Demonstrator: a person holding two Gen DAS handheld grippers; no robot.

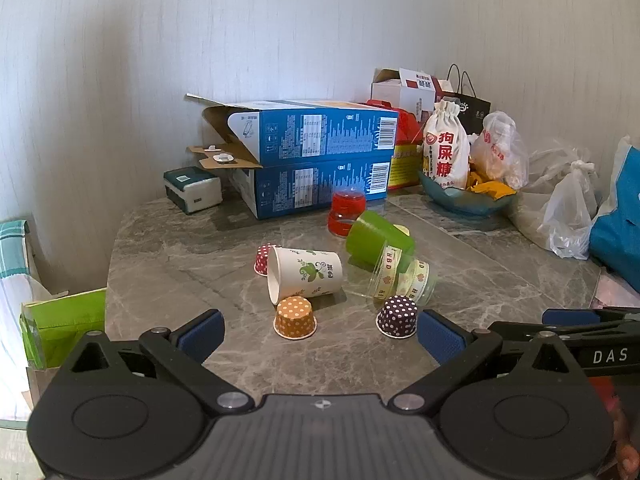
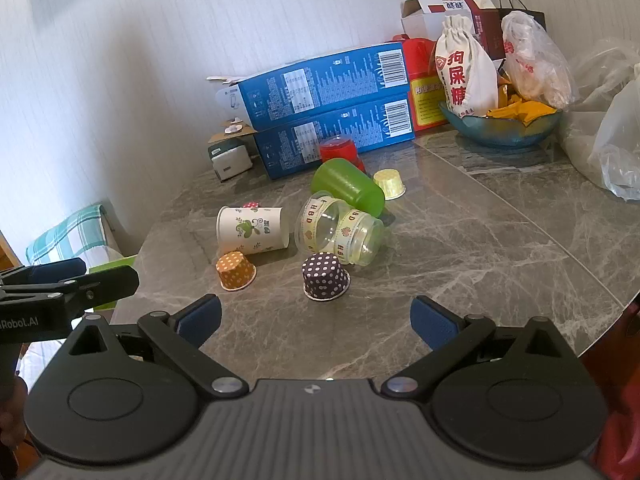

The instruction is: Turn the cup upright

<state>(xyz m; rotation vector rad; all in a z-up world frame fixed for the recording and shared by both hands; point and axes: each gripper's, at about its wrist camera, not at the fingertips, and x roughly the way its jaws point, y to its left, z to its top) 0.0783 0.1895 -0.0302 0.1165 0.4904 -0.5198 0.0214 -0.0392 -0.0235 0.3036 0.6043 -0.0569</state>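
Several cups lie on the grey marble table (image 1: 180,280). A white paper cup (image 1: 306,274) (image 2: 252,230) lies on its side, mouth to the left. A green cup (image 1: 378,240) (image 2: 348,188) and a clear ribbon-wrapped cup (image 1: 400,276) (image 2: 336,230) lie on their sides too. An orange dotted cup (image 1: 295,317) (image 2: 236,270), a purple dotted cup (image 1: 398,316) (image 2: 325,276), a red dotted cup (image 1: 263,259) and a red cup (image 1: 346,212) stand upside down. My left gripper (image 1: 320,336) is open and empty, near the orange cup. My right gripper (image 2: 316,318) is open and empty, near the purple cup.
Two stacked blue boxes (image 1: 320,160), a tissue pack (image 1: 192,190), a blue bowl (image 2: 500,126) with bags and plastic bags (image 2: 608,148) crowd the back and right. A yellow small cup (image 2: 390,184) stands behind the green one. The table edge curves at left.
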